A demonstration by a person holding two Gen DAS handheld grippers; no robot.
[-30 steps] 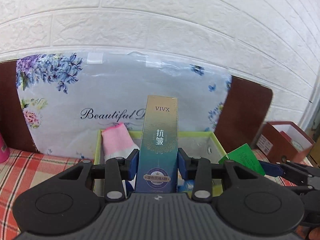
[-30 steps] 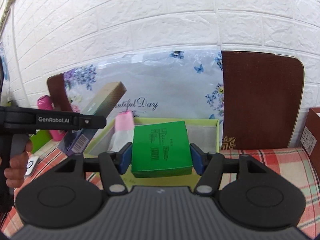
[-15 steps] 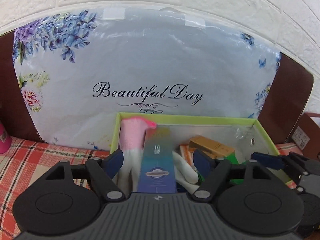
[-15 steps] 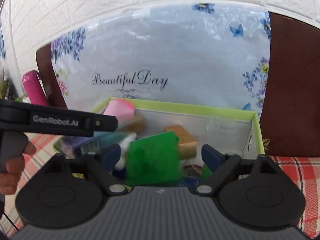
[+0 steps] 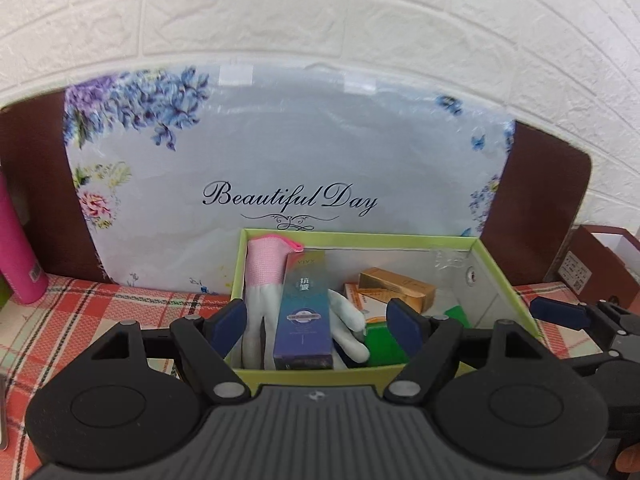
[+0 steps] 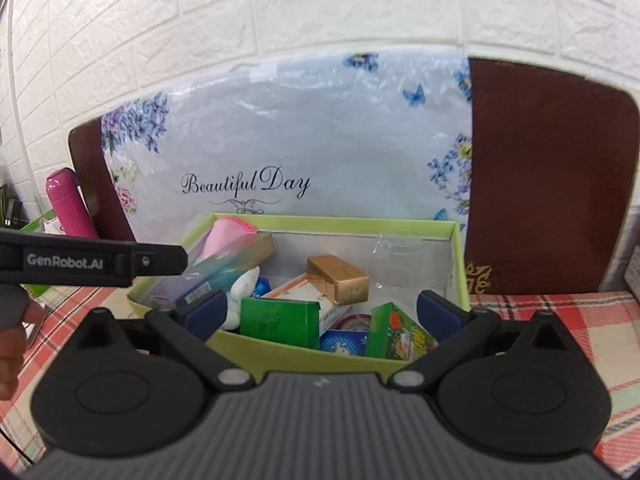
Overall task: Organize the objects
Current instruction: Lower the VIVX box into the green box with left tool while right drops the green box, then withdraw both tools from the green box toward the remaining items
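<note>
**Both tools let go over the box**

Left tool point(image 5: 316, 322) stands wide apart, the purple carton point(image 5: 304, 312) lying loose on the glove point(image 5: 264, 280) inside the green box point(image 5: 504, 280). Right tool point(image 6: 322, 312) is opening, clear of the green carton point(image 6: 276, 318) below. Best to withdraw straight back, avoiding the rim. Only the right view shows the gold carton's point(image 6: 340, 278) neighbours at lower right.

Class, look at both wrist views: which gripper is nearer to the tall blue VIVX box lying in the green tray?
Left. The left gripper is open, the VIVX box lying between its fingers; the right gripper, jaws opening, sits to that box's right, over the green box.
</note>
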